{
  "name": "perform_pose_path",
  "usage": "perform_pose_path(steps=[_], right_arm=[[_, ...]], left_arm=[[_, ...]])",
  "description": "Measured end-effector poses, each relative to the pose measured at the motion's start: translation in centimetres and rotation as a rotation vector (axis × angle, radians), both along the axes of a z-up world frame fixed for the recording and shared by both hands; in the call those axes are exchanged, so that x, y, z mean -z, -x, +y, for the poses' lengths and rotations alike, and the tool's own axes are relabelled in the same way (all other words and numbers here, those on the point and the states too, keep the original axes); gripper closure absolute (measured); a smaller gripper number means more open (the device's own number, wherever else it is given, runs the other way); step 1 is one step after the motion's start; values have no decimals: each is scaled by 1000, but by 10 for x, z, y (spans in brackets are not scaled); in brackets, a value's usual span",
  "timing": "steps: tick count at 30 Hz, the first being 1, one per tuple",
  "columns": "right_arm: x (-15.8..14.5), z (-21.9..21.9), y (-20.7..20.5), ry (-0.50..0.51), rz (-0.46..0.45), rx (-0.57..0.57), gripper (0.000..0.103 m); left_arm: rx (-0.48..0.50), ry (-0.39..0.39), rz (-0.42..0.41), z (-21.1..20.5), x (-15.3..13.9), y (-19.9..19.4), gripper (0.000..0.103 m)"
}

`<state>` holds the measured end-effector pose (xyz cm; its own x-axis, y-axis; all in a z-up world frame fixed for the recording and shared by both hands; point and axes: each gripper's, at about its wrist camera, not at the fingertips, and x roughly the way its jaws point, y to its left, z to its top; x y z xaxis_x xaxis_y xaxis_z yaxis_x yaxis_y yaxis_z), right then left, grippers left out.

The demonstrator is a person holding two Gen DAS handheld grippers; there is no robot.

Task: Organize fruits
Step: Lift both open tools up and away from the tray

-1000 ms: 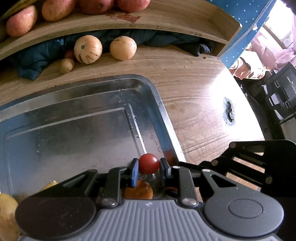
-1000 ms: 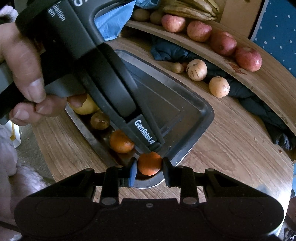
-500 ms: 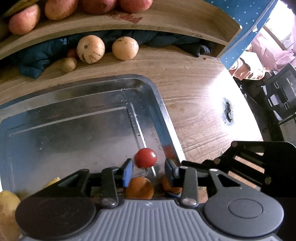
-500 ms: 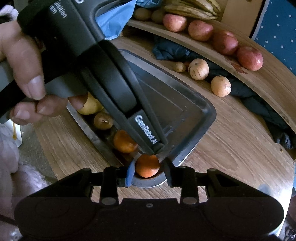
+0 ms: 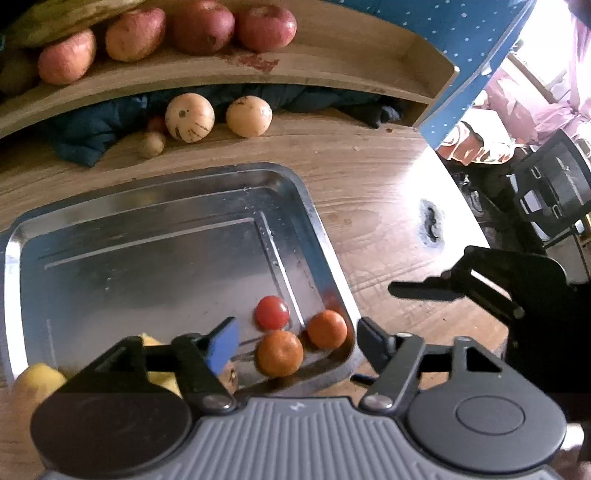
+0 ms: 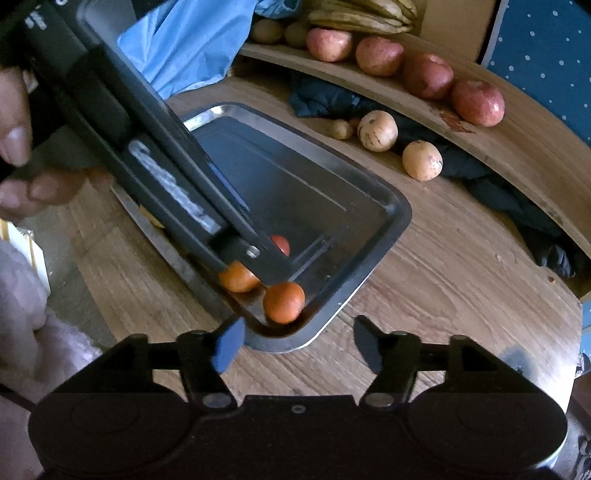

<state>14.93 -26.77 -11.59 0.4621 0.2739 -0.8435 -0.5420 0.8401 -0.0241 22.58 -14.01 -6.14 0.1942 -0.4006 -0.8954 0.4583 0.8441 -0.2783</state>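
A metal tray (image 5: 147,206) lies on the wooden table. In its near right corner lie a red tomato (image 5: 272,312) and two oranges (image 5: 280,353) (image 5: 327,329). My left gripper (image 5: 295,338) is open and empty, just above and behind these fruits. My right gripper (image 6: 295,341) is open and empty, over the table at the tray's corner (image 6: 332,314), just behind one orange (image 6: 283,302). The second orange (image 6: 236,277) and the tomato (image 6: 281,244) are partly hidden by the left gripper's body (image 6: 159,155). Yellow fruit (image 5: 35,378) sits at the tray's near left.
A curved wooden shelf (image 5: 332,62) at the back holds red apples (image 5: 265,26) and bananas (image 6: 354,18). Two pale round fruits (image 5: 189,117) (image 5: 249,116) and dark blue cloth (image 5: 92,129) lie under it. A blue bag (image 6: 199,40) lies beyond the tray.
Both grippers opened and pulled back. The left let go of the tomato and the right let go of an orange; both fruits now rest in the tray's corner.
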Motion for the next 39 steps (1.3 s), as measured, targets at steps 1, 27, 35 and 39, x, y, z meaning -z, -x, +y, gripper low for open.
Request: perform_pose_path(steps=[1,27,35,39], right_arm=[[-1,0,1,2,2,-4,29],[-14,22,-24,-15,39,-68,1],[-19,30,-34,-30,29,-71,1],[-22,34,-40,-29,18,-71,1]], left_arm=[[5,-1,-6,2,-3,2,22],[-127,-164,-111,100,-30,25,0],[-175,-188,-111,112,-31,16,0],[-161,-192,-124,111,-32,10,0]])
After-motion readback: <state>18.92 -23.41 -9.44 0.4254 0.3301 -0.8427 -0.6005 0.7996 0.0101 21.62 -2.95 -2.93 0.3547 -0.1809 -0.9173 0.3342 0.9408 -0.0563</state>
